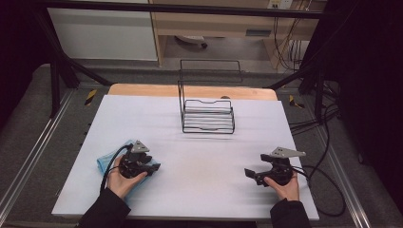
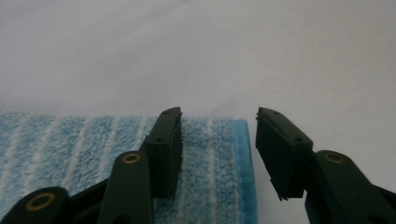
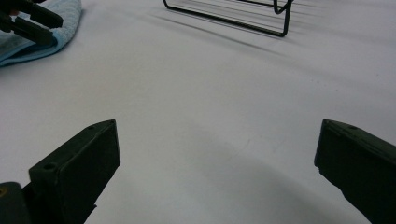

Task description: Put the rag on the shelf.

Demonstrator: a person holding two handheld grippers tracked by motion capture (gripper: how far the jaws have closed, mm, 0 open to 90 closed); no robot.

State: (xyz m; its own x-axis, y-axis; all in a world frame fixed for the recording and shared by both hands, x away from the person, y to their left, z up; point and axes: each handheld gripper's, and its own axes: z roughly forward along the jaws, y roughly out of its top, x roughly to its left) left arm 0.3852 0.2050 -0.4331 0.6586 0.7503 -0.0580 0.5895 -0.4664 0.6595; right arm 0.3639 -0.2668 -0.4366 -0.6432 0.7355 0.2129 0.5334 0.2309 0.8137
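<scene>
A blue and white striped towel point(image 1: 105, 160) lies flat on the white table point(image 1: 204, 152) at the front left. My left gripper point(image 1: 153, 167) hovers low over its right end, held in a hand. In the left gripper view the towel point(image 2: 70, 144) ends in a blue hem between the jaws; one jaw is over the cloth, the other over bare table. The left gripper point(image 2: 218, 116) stands part open, and its pads press on nothing. My right gripper point(image 1: 248, 174) rests at the front right, pointing left. The right gripper point(image 3: 217, 135) is wide open over bare table.
A black wire rack point(image 1: 208, 116) stands at the middle back of the table, its rear frame rising higher. The right gripper view catches the rack's base point(image 3: 233, 18) ahead and the towel point(image 3: 60, 23) at far left. Cables trail off the table's right edge.
</scene>
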